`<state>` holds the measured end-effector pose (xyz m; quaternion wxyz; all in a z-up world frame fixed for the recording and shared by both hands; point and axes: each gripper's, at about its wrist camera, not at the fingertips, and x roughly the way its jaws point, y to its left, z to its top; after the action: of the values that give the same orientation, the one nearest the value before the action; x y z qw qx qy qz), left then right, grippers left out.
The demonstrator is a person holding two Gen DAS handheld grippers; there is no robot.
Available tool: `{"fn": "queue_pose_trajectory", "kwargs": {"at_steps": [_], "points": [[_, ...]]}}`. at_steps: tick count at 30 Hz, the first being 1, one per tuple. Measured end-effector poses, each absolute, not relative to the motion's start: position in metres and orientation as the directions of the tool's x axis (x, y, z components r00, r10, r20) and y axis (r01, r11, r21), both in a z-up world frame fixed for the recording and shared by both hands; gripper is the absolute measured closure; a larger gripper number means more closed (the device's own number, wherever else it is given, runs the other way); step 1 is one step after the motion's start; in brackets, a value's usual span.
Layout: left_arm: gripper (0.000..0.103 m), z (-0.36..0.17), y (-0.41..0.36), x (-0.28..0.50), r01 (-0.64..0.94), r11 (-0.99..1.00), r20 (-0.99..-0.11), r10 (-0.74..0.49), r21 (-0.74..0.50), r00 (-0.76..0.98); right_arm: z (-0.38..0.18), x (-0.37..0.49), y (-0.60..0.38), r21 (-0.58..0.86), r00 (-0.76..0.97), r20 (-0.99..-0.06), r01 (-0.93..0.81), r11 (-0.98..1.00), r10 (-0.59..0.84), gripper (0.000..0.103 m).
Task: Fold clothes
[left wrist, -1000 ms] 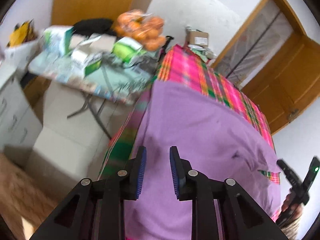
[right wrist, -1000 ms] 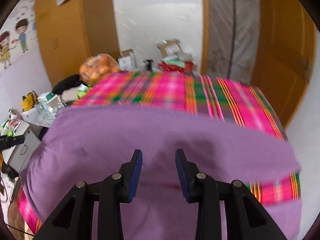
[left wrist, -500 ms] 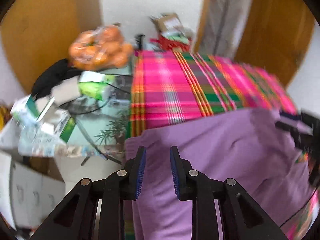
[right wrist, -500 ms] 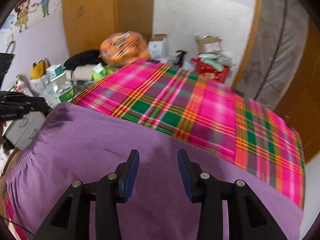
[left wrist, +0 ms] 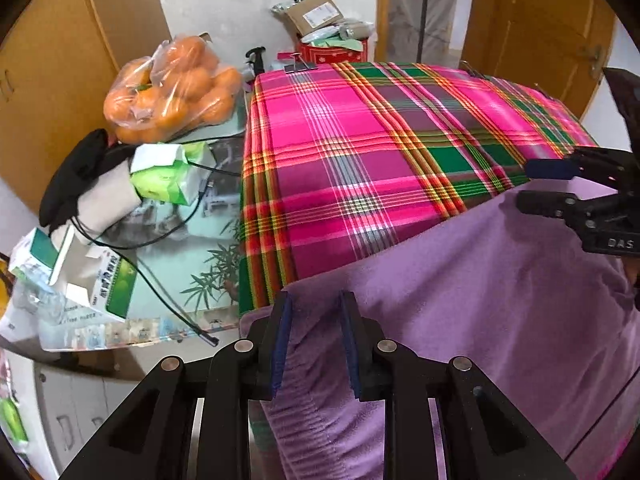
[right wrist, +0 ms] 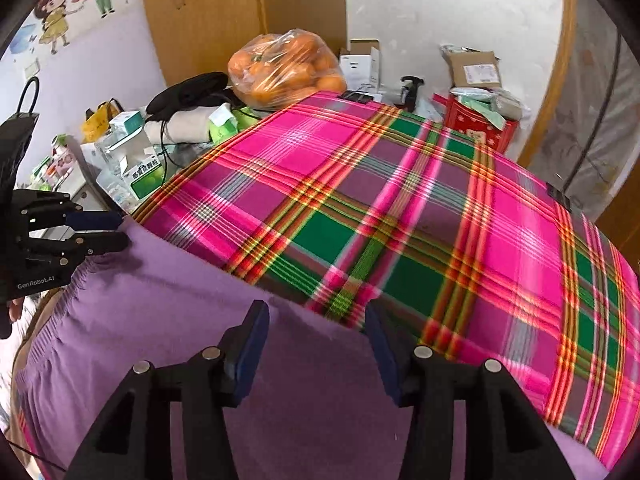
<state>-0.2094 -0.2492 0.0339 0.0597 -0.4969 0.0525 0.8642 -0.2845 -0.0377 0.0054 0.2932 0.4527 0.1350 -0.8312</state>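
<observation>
A purple garment (left wrist: 480, 300) lies spread over the near part of a table covered with a pink and green plaid cloth (left wrist: 360, 140). My left gripper (left wrist: 316, 304) hovers at the garment's left corner. It is open with a narrow gap, and purple fabric shows below and between its fingers. In the right wrist view the purple garment (right wrist: 160, 320) fills the lower left. My right gripper (right wrist: 316, 320) stands wide open over the garment's far edge, with nothing between its fingers. Each gripper shows in the other's view: the right gripper (left wrist: 526, 186) and the left gripper (right wrist: 122, 229).
A cluttered side table (left wrist: 192, 240) stands to the left, with a bag of oranges (left wrist: 172, 88), green and white cartons (left wrist: 100, 280) and a black cable. A red tin (left wrist: 332, 52) and boxes sit past the far end. A wooden door (left wrist: 540, 20) is at the back right.
Both views have swung and steadied. The garment now covers less of the table, with more plaid cloth showing. My right gripper's fingers have spread wider. The left gap is unchanged.
</observation>
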Motion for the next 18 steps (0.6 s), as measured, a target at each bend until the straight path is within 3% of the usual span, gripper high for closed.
{"fn": "queue_pose_trajectory", "kwargs": {"at_steps": [18], "points": [[0.077,0.019,-0.246,-0.218,-0.196,-0.979,-0.862,0.052,0.055,-0.504,-0.014,-0.289,-0.051,0.037,-0.378,-0.841,0.674,-0.737,-0.388,0.049]]}}
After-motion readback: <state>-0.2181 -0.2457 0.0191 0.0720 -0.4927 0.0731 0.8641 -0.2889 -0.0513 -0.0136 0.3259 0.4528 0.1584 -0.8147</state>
